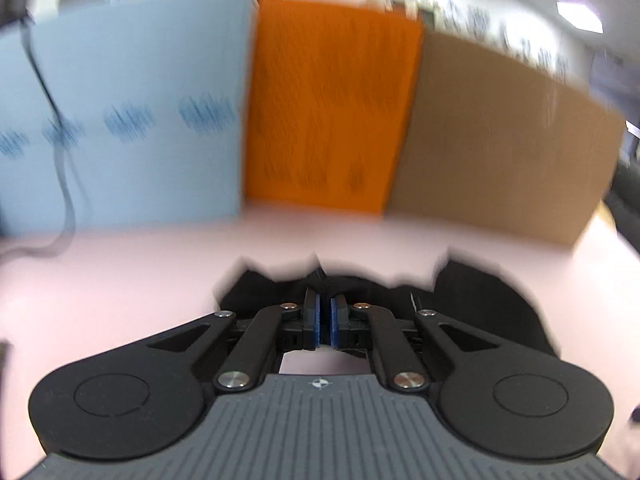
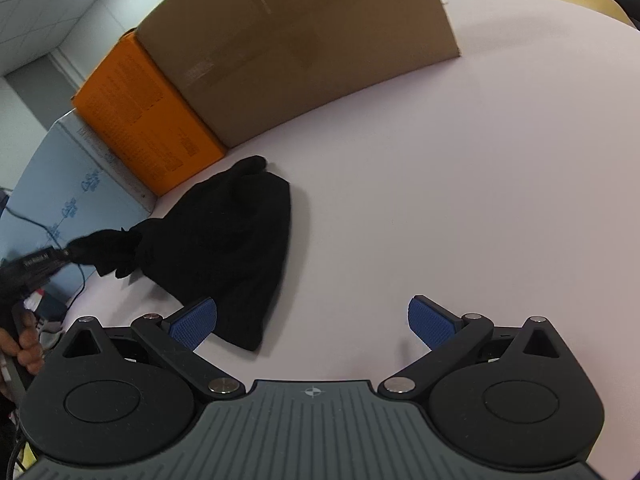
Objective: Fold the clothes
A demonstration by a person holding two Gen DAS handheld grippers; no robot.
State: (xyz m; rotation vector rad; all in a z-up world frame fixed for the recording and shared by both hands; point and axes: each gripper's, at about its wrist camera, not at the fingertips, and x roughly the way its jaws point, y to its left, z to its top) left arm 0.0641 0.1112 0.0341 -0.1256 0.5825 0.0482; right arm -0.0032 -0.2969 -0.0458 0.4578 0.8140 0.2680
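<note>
Where the pale pink table [image 2: 460,168] met 3 upright items, noted in a row: blue foam board [image 1: 120,120], orange box [image 2: 140,120], brown cardboard box [image 2: 300,48]. Black garment [image 2: 224,240]: heaped on the table just beside the orange box, 1 corner lifted off to the side. Left gripper [image 1: 324,318]: pads nearly pressed together, pinching that black fabric. Right gripper [image 2: 312,322]: spread wide, holding nothing, hovering over bare table at the garment's near edge. Hand [image 2: 24,344] on the left handle.
</note>
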